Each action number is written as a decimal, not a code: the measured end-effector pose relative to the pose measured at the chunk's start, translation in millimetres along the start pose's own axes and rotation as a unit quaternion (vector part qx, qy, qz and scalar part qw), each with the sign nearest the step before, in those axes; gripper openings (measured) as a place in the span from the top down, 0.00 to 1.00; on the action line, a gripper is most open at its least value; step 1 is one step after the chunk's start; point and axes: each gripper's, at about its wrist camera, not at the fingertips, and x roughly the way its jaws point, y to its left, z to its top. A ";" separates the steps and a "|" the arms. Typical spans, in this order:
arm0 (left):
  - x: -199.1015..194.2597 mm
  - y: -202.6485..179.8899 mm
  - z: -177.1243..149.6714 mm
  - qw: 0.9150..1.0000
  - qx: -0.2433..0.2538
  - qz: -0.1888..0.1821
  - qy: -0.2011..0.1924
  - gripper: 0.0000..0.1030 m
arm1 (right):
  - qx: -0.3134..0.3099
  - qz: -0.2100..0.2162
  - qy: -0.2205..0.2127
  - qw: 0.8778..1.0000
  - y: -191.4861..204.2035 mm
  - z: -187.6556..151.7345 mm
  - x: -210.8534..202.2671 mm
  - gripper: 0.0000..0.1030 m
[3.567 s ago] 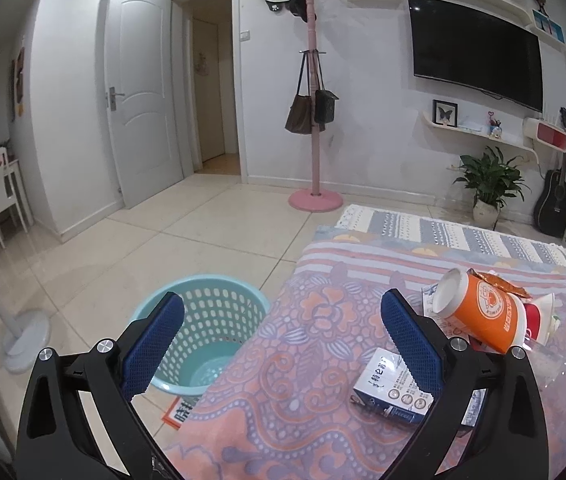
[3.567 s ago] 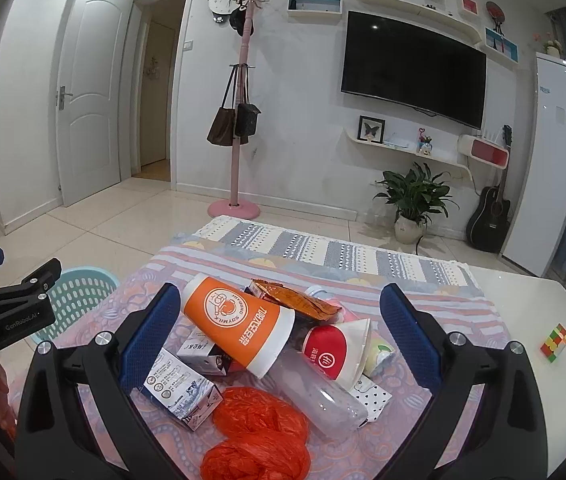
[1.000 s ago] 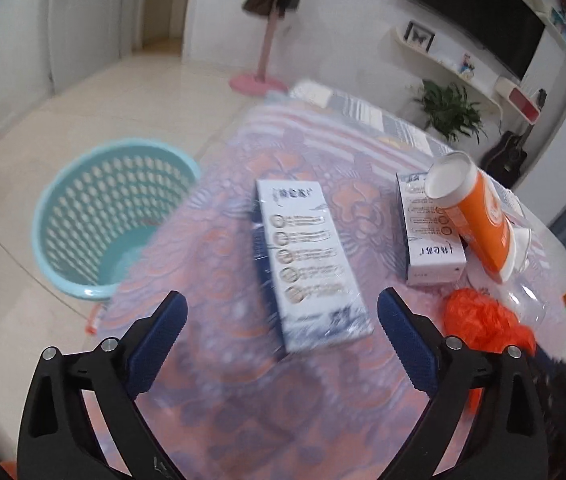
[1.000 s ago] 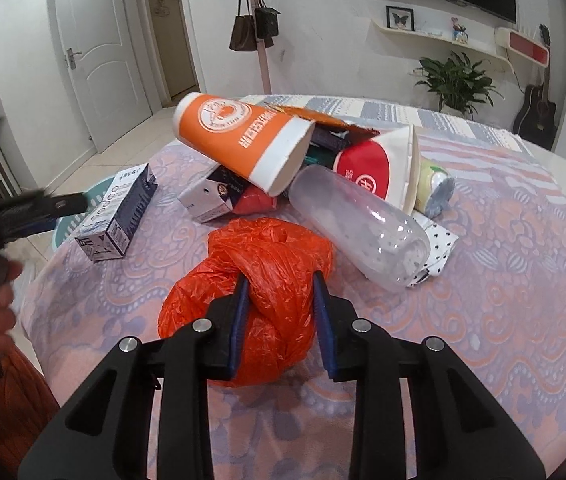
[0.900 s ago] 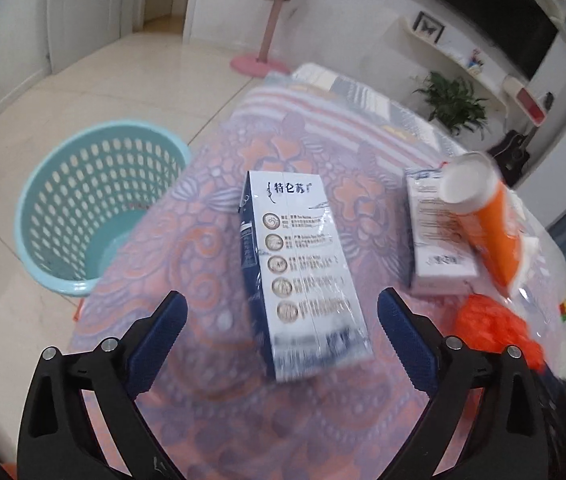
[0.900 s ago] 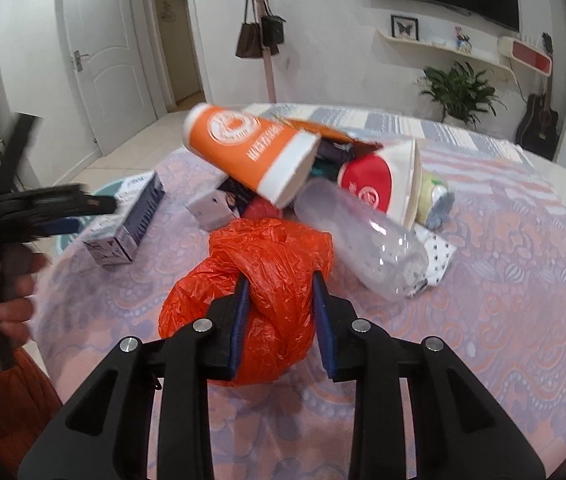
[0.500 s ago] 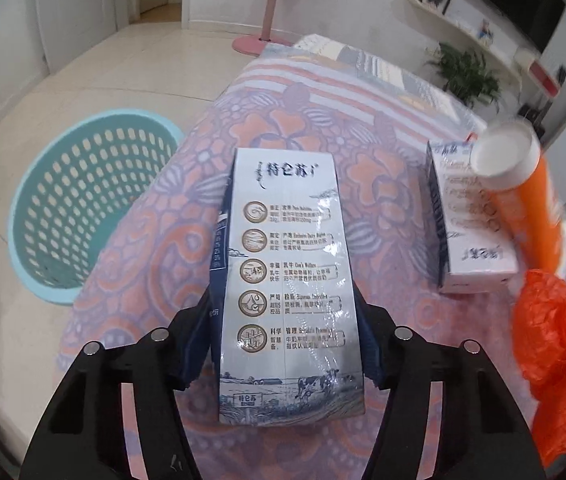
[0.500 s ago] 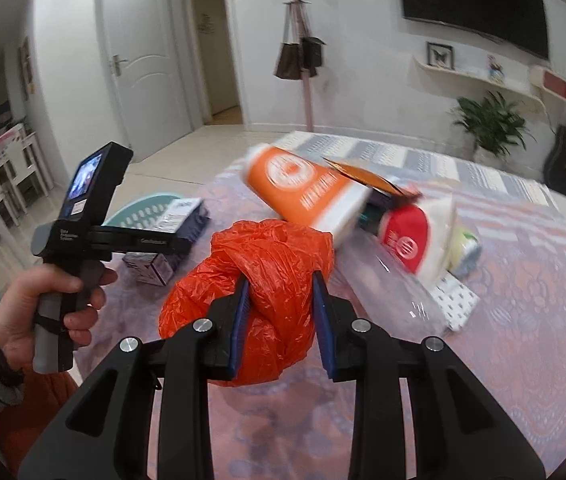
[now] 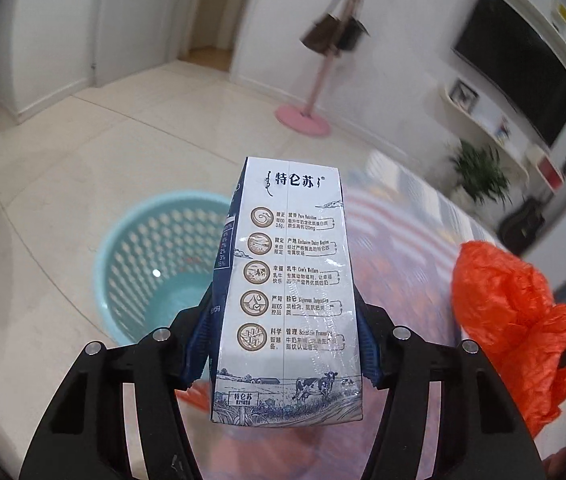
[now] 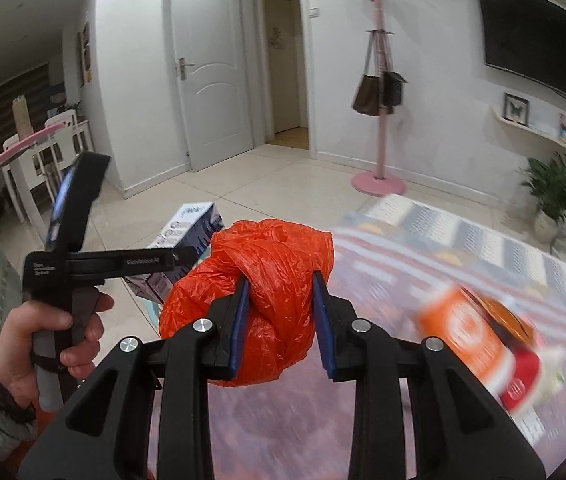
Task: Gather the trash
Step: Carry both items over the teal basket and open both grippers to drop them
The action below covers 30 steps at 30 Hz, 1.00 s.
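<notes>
My left gripper (image 9: 283, 344) is shut on a white and blue milk carton (image 9: 291, 280), which is lifted off the table and points toward the teal laundry-style basket (image 9: 143, 256) on the floor. In the right wrist view the same carton (image 10: 187, 236) shows beyond the left gripper's body, held by a hand (image 10: 43, 340). My right gripper (image 10: 281, 320) is shut on a crumpled orange plastic bag (image 10: 271, 272), raised above the table; the bag (image 9: 515, 312) also appears at the right of the left wrist view.
An orange paper cup (image 10: 467, 336) and a red-and-white cup (image 10: 523, 376) lie blurred on the patterned tablecloth (image 10: 423, 280) at the right. A pink coat stand (image 10: 379, 120) with bags is on the tiled floor behind. A potted plant (image 10: 555, 192) stands by the wall.
The left gripper closed on the milk carton and lifted it toward the basket. The right gripper, holding the orange bag throughout, rose off the table and swung left.
</notes>
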 end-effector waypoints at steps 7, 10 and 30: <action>8.6 52.1 28.7 0.999 -0.039 0.024 -0.021 0.44 | -0.011 0.015 0.044 0.999 44.3 28.4 86.9 0.74; 23.8 71.4 28.8 0.998 -0.051 0.033 -0.010 0.44 | -0.005 0.014 0.078 0.997 49.9 28.4 132.0 0.74; 49.7 102.9 26.8 0.996 -0.078 0.023 0.026 0.30 | 0.020 -0.003 0.152 0.988 56.3 7.9 207.0 0.45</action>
